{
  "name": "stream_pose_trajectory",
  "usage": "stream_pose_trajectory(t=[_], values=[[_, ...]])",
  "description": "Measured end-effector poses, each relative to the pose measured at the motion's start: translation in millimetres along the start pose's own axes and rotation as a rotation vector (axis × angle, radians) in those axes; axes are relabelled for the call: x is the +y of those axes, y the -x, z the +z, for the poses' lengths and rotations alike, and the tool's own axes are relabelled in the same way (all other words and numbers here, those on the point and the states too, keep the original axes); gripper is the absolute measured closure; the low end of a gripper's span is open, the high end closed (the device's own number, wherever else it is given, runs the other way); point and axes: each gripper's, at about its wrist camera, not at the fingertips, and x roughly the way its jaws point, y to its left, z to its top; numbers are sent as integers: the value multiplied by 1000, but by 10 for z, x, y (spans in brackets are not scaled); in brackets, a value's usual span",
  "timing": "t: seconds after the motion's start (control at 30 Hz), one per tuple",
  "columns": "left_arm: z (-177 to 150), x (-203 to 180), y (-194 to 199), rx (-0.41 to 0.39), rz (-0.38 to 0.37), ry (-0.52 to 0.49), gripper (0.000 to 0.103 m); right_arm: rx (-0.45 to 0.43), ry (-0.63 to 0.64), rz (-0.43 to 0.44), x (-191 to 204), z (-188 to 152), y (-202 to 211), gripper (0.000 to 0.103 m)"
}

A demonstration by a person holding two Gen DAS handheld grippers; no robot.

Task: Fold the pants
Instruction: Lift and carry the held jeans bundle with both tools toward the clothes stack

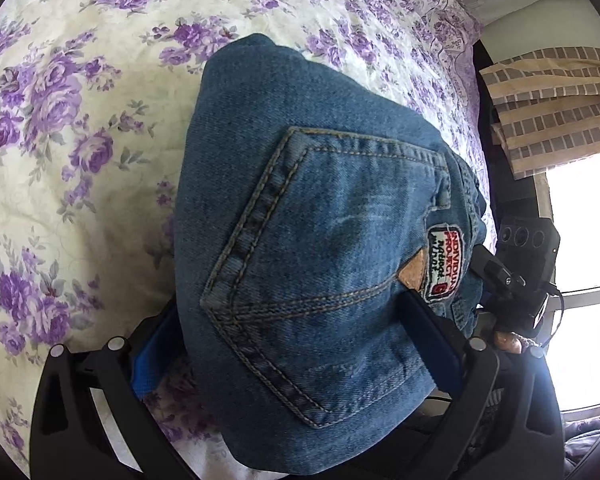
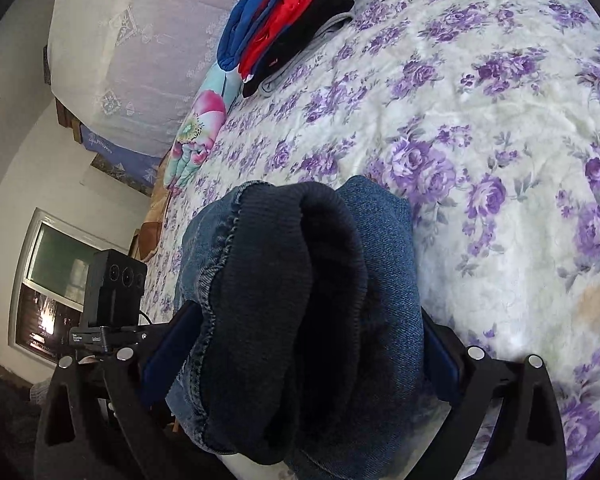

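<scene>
The folded blue denim pants [image 1: 316, 216] fill the left wrist view, back pocket and red-and-white label patch facing up. My left gripper [image 1: 296, 316] is shut on the pants, blue pads on both sides of the bundle. In the right wrist view the pants [image 2: 384, 264] show their dark ribbed waistband [image 2: 296, 280] bunched between the fingers. My right gripper [image 2: 300, 356] is shut on the pants. The bundle hangs just above the floral bedspread [image 2: 480, 120]; I cannot tell if it touches.
A stack of folded clothes [image 2: 288, 24], blue, red and black, lies at the far side of the bed. A flowered pillow [image 2: 200, 128] lies at the bed's edge. A window [image 1: 580, 240] and a checked curtain [image 1: 552, 108] are beyond the bed's right edge.
</scene>
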Motion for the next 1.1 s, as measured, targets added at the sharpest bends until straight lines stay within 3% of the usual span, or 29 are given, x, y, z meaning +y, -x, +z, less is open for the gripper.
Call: stream_pose_trajectory(t=[0.2,0.37,0.53,0.6,0.73,0.87,1.1], values=[[-12,-144,17,-32,21,-64,12,28,-23,-24,20,44,-26,6],[-35,-118,81,-62,14,-68,22,-18,-10,-61,73,-35,51,29],[-65,-87,117,-78,4,-85,26,-34,10,-92,178,-68,105,38],[-68,-50,107,-75,-5,-82,26,-33,27,-101,211,-75,129,40],[-60,56,32,-65,-46,-47,10,-29,10,-94,174,-90,131,40],[-53,-89,-20,-57,-1,-102,5,-22,-26,-66,67,-100,126,40],[-101,-119,168,-116,-27,-118,39,-40,1,-126,197,-140,192,48]])
